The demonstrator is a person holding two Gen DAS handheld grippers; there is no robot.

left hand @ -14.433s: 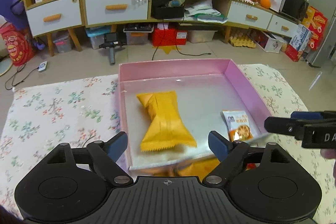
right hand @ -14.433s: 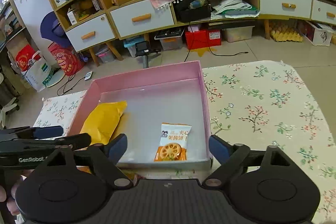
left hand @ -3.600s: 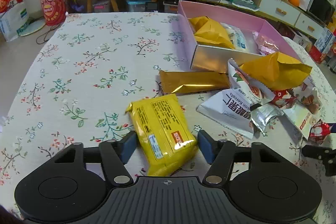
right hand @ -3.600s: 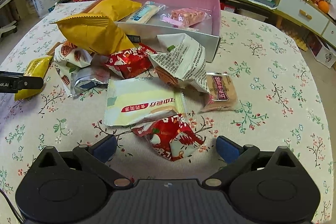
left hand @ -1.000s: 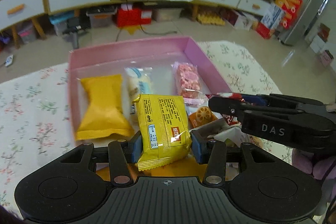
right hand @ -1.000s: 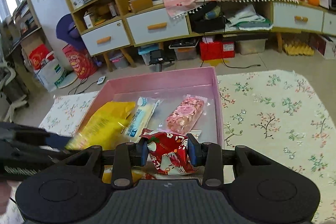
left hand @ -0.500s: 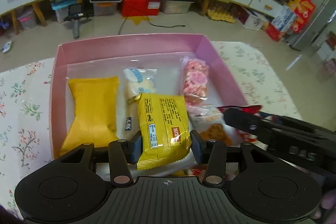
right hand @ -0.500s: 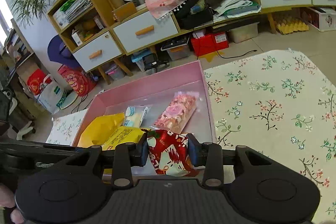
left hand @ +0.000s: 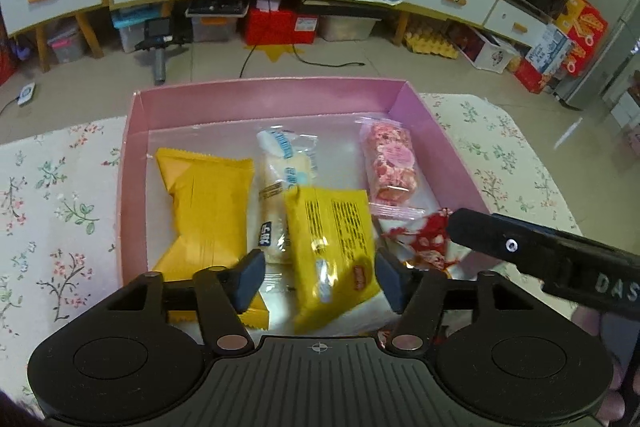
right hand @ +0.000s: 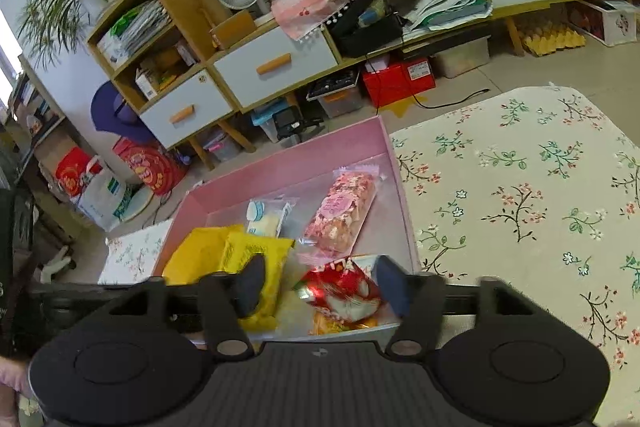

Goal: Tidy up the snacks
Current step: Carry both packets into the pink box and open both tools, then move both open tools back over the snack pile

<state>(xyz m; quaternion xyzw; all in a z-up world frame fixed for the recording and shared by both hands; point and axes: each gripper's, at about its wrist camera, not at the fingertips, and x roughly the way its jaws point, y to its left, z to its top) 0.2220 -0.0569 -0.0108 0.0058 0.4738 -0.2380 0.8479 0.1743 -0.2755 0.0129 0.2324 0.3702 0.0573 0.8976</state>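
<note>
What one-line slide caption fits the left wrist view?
Left hand-held gripper opening around a yellow snack packet over the pink box, as the right hand-held gripper releases a red one.

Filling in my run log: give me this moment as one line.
left gripper: opening, yellow packet between jaws | right gripper: opening, red packet between jaws | both over pink box

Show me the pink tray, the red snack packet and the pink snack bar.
pink tray (left hand: 264,99), left wrist view, inside of the far wall.
red snack packet (right hand: 344,287), right wrist view, middle of the wrapper.
pink snack bar (left hand: 390,163), left wrist view, middle of the bar.
</note>
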